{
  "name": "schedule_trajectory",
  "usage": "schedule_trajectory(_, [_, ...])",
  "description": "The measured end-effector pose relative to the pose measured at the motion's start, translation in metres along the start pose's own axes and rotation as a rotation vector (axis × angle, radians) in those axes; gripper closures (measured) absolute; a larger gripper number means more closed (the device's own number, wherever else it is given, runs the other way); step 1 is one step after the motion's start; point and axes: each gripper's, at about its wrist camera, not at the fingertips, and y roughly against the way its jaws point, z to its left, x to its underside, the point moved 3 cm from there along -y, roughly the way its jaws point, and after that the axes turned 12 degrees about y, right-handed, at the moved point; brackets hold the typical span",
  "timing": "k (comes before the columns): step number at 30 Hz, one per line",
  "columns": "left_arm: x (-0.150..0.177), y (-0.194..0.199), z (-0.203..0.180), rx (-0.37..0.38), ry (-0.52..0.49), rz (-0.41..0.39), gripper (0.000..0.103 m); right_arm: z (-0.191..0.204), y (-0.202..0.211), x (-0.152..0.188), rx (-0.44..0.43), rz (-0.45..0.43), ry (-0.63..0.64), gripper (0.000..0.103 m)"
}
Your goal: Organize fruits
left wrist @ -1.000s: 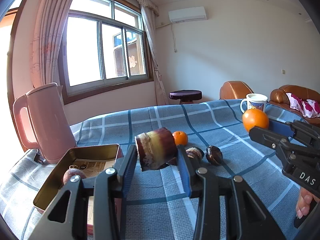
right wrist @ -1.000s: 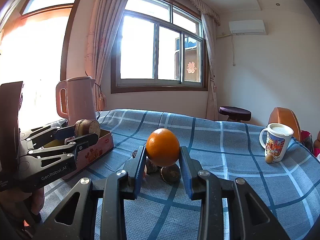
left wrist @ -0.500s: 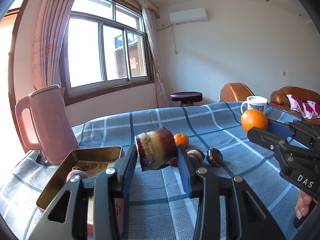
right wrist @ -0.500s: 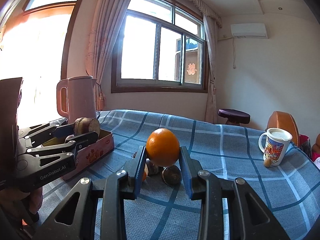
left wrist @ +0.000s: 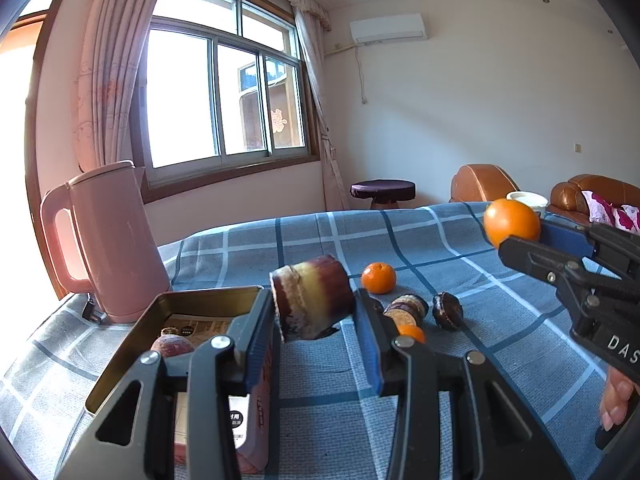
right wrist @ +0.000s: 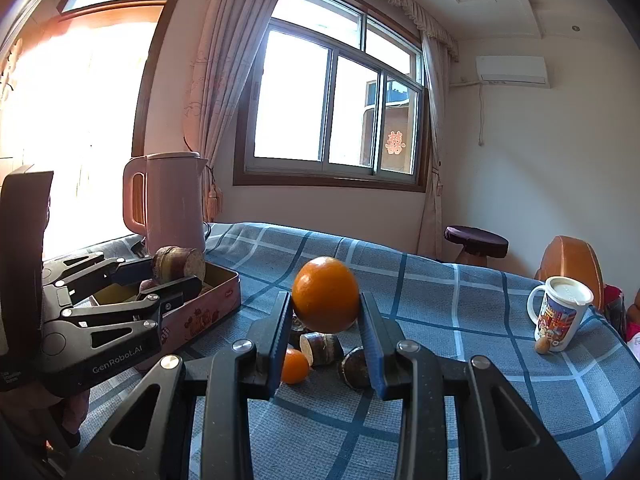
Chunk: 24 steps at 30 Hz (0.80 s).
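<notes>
My left gripper (left wrist: pixel 314 312) is shut on a short purple-and-yellow sugarcane piece (left wrist: pixel 312 302), held in the air beside the open pink tin (left wrist: pixel 120 360). A reddish fruit (left wrist: pixel 172 346) lies inside the tin. My right gripper (right wrist: pixel 325 312) is shut on a large orange (right wrist: pixel 325 294), lifted above the blue checked cloth (right wrist: pixel 440 320). From the left wrist view that orange (left wrist: pixel 512 220) and right gripper show at the right. On the cloth lie a small mandarin (left wrist: pixel 379 278), two more cane pieces (left wrist: pixel 406 308) (left wrist: pixel 448 311) and another mandarin (right wrist: pixel 294 366).
A pink kettle (left wrist: pixel 108 240) stands behind the tin at the left. A printed mug (right wrist: pixel 560 314) sits near the cloth's right edge with a small brown fruit (right wrist: pixel 543 345) beside it. A stool (left wrist: pixel 383 192) and brown sofa (left wrist: pixel 480 182) stand beyond the table.
The right gripper with the orange has risen a little. The left gripper with the cane piece has barely shifted.
</notes>
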Motion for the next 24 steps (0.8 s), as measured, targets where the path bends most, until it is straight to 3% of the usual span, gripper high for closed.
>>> schedule_trajectory(24, [-0.007, -0.009, 0.060, -0.138, 0.064, 0.043, 0.062, 0.042, -0.035, -0.049, -0.087, -0.031, 0.118, 0.068])
